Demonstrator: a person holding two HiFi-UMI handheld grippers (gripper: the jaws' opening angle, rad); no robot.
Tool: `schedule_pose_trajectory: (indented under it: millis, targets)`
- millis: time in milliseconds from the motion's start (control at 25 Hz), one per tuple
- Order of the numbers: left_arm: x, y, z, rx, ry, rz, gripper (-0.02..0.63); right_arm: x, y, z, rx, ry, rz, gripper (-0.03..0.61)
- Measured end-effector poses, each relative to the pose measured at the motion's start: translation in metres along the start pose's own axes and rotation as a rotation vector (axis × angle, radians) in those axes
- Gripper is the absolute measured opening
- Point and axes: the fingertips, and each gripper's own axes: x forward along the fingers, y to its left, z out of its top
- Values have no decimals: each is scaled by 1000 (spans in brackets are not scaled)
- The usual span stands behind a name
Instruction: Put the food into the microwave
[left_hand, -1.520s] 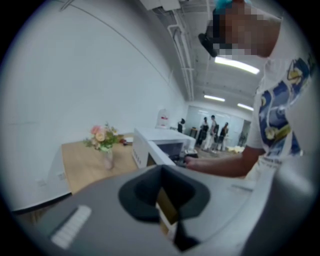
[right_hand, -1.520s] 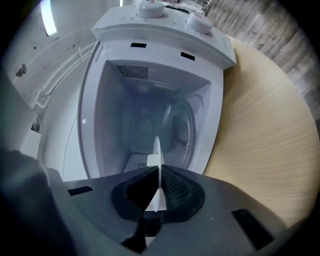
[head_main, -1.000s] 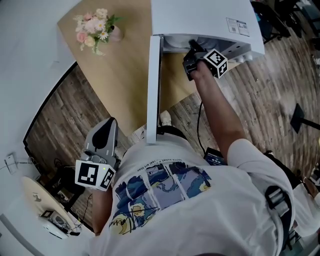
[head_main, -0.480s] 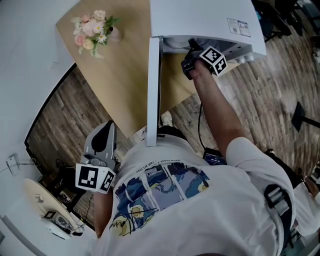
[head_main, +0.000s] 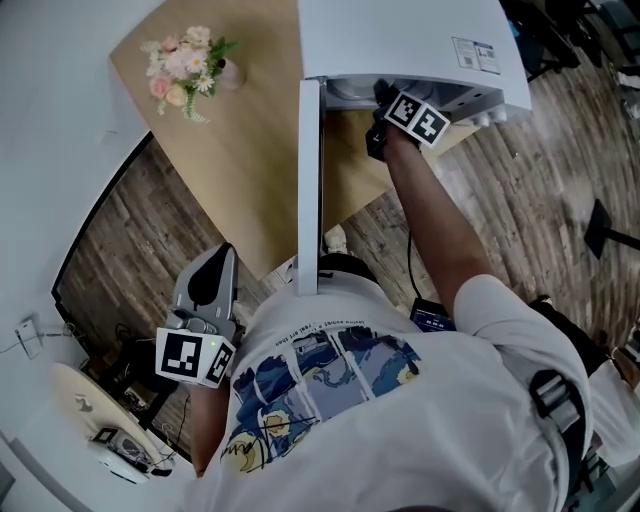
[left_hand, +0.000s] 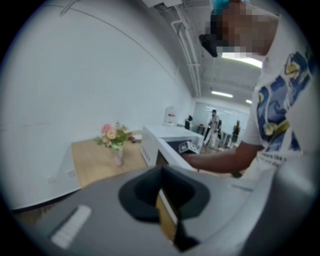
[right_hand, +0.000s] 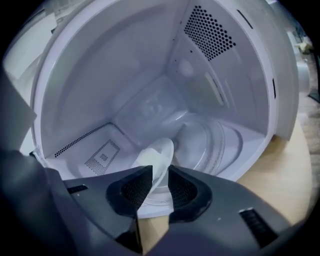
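The white microwave (head_main: 400, 40) stands on the wooden table (head_main: 250, 150) with its door (head_main: 308, 180) swung open towards me. My right gripper (head_main: 380, 95) reaches into the cavity. In the right gripper view its jaws (right_hand: 160, 172) are opening, and the rim of a white plate (right_hand: 157, 157), tilted on edge, still sits between the pads over the glass turntable (right_hand: 215, 142). What lies on the plate is hidden. My left gripper (head_main: 210, 262) hangs low at my left side, away from the table, shut and holding nothing (left_hand: 162, 172).
A small vase of pink flowers (head_main: 185, 65) stands at the table's far left corner. The open door is a wall between my two hands. Wood floor lies below, with cables and gear at the lower left (head_main: 120, 440).
The right hand has rolled, so its marker cube now faces up more, and it sits slightly deeper in the microwave's mouth. The left gripper has stayed put.
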Motion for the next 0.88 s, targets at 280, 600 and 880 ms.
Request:
schedule_pose_trajectory:
  millis: [280, 600, 880]
  targets:
    - [-3, 4, -3, -8, -2, -2, 9, -1, -1, -5, -251, 46, -86, 136]
    - [-10, 8, -9, -7, -6, -14, 9, -6, 0, -4, -403, 56, -143, 179]
    - [-18, 11, -10, 0, -29, -47, 9, -31, 10, 0, -399, 14, -133, 179]
